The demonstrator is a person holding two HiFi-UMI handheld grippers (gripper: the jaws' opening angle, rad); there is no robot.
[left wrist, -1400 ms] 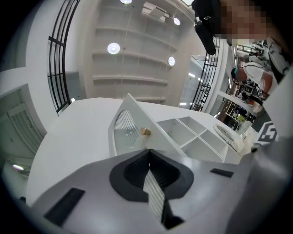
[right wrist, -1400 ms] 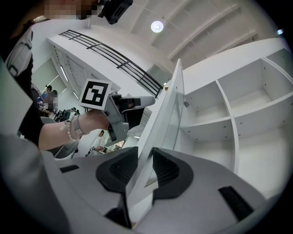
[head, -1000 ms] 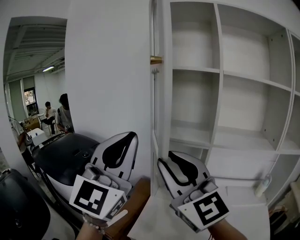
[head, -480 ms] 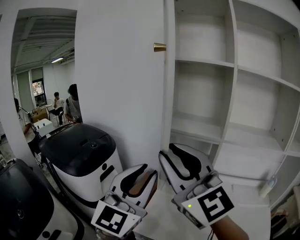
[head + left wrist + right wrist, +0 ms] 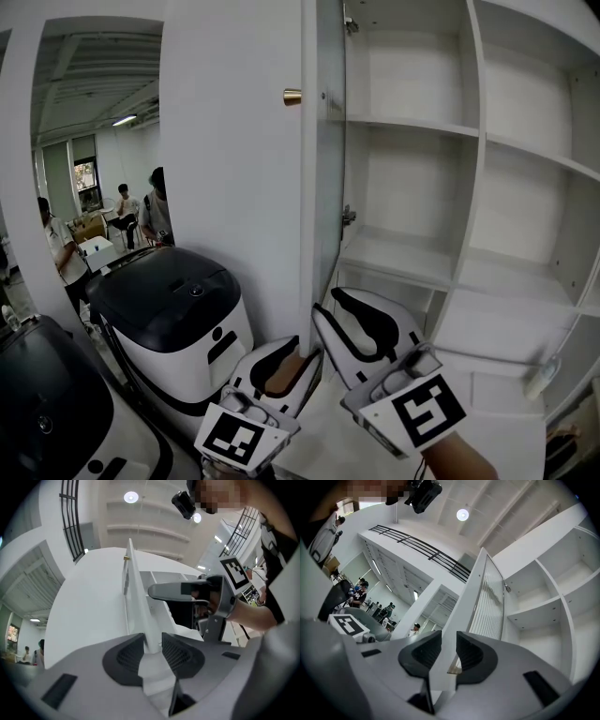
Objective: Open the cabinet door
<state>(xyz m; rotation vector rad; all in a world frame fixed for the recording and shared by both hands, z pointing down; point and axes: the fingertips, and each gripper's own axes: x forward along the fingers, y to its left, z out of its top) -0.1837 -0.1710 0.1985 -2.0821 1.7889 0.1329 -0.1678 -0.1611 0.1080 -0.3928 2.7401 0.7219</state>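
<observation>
Cabinet door (image 5: 234, 169) stood swung out from the shelves (image 5: 412, 131). Its free edge ran up from between the jaws of our right gripper (image 5: 352, 314), which we had clamped on the door's lower part. Our left gripper (image 5: 281, 361) sat just beside the right one and lower. Its jaws had just been opening and stood wide apart, with the door's edge in line with the gap and neither pad pressing it. 1 brass knob (image 5: 292, 97) sat high above both grippers. 1 white appliance with a black lid (image 5: 173, 300) stood beyond the left gripper, on the side away from the right one.
</observation>
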